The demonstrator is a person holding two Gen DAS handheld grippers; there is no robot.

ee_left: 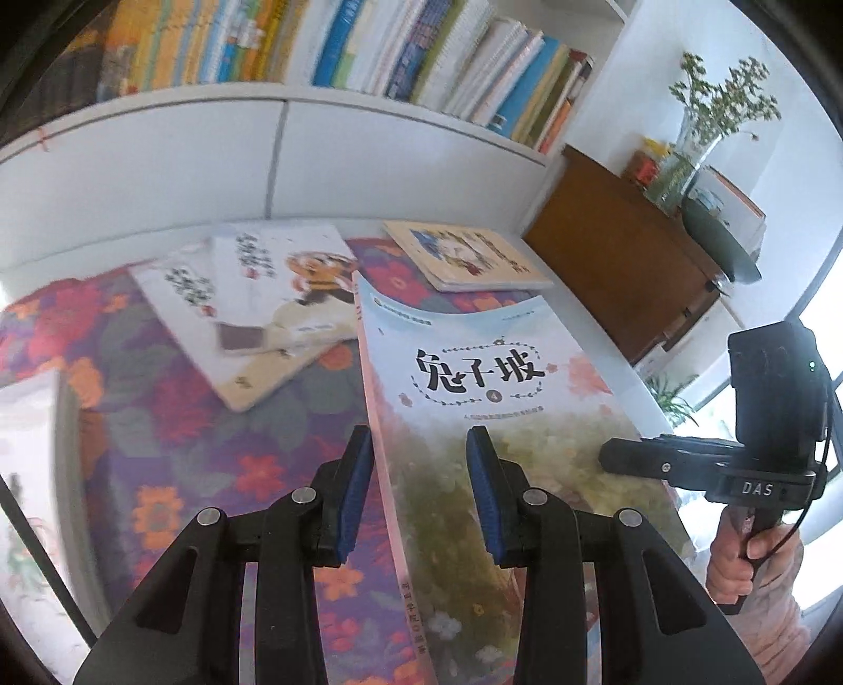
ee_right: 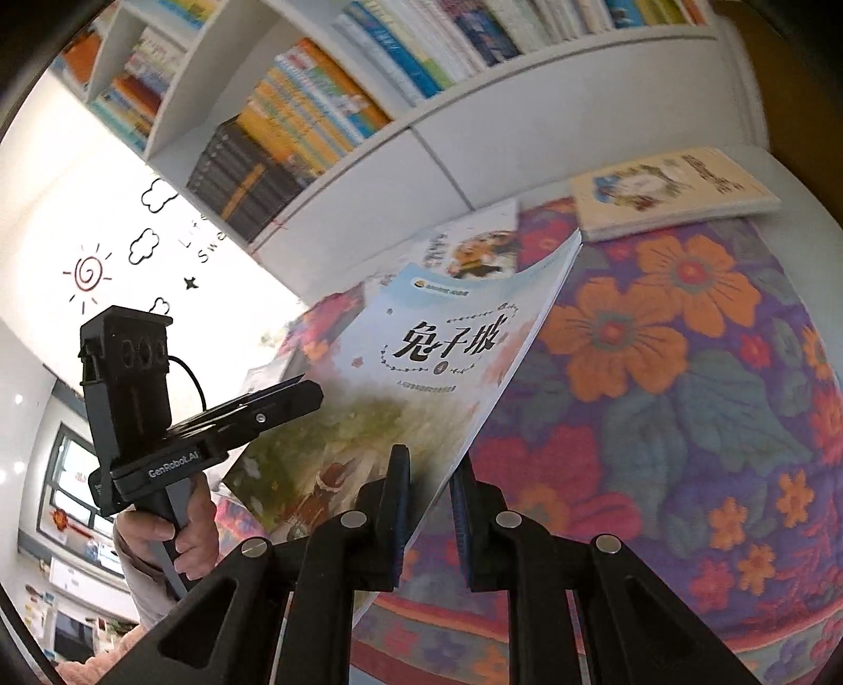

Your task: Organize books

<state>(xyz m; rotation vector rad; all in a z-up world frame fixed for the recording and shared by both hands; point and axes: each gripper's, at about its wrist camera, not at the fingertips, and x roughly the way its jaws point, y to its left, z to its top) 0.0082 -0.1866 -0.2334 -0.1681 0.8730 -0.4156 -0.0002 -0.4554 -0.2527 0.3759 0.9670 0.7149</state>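
I hold a book point(ee_left: 490, 400) with a pale blue cover between both grippers, lifted off the flowered cloth point(ee_left: 200, 421) and tilted. My left gripper point(ee_left: 419, 463) straddles the spine edge: the left blue pad point(ee_left: 355, 490) sits just outside the spine, the right pad lies over the cover, jaws narrow and closed on the book. My right gripper point(ee_right: 429, 500) clamps the opposite edge, jaws nearly together with the thin edge of the pages pinched between them. In the left view the right gripper's fingers lie flat over the cover's right edge, and my right hand point(ee_left: 748, 558) grips its handle below. In the right view my left hand point(ee_right: 168, 537) holds the other handle at the lower left.

On the cloth behind the book lie two overlapping white picture books point(ee_left: 253, 305), slightly blurred, and a cream-covered book point(ee_left: 469, 255) farther right, near the wall. Above, a white shelf point(ee_left: 263, 105) holds a row of upright books point(ee_left: 326, 42), leaning rightward at the right end. To the right stands a brown cabinet point(ee_left: 616, 253) with a glass vase of greenery point(ee_left: 701, 137) on top.
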